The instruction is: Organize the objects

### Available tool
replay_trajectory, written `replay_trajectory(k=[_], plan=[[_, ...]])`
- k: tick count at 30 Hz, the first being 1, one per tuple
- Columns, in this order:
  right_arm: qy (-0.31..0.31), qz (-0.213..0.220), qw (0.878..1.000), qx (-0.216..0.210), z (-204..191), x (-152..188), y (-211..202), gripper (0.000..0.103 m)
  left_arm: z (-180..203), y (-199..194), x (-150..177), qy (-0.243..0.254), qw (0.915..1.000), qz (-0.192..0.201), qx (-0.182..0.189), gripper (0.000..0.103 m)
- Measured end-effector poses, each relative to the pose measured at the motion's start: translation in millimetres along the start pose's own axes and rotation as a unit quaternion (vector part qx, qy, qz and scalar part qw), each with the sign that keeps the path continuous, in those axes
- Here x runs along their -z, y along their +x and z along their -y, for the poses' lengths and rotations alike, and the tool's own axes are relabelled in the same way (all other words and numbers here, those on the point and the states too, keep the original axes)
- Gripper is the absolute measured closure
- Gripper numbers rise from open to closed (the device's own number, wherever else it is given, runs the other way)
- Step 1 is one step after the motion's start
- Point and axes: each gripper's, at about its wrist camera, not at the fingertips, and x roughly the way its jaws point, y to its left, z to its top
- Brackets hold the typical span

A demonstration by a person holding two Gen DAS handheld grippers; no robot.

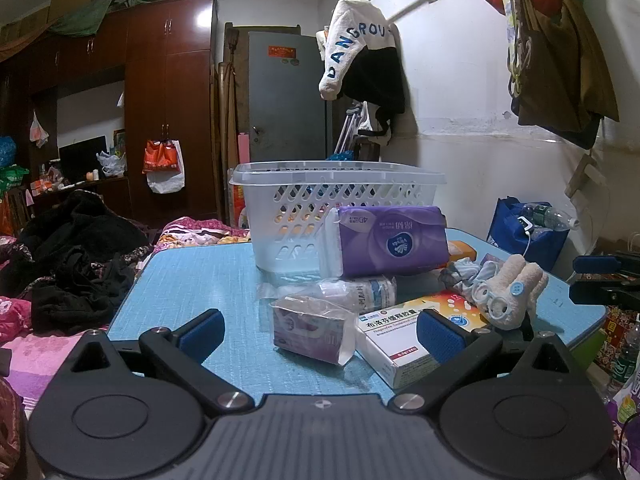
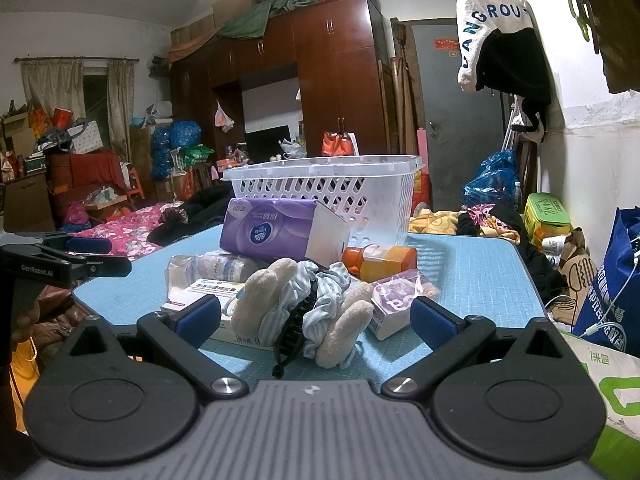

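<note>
We hold both claws wide and empty at the near edge of the blue worktop, the left claw facing a small purple packet and a medicine box, the right claw facing a tangle of fluffy socks and striped cloth. Nothing is gripped yet (we judge sorting has barely begun). Mid-worktop, the purple tissue pack leans on a clear-wrapped roll, beside an orange bottle. At the far edge the white basket stands open-topped, likely the place for everything.
</note>
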Motion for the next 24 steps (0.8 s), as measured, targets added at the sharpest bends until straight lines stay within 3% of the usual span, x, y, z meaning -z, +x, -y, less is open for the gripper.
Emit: replay_trajectory(k=[24], plan=[[-0.001, -0.001, 1.0, 0.0, -0.2, -0.2, 0.1, 0.0, 2.8, 1.8, 1.0, 0.005, 1.0, -0.005, 0.003, 0.0]])
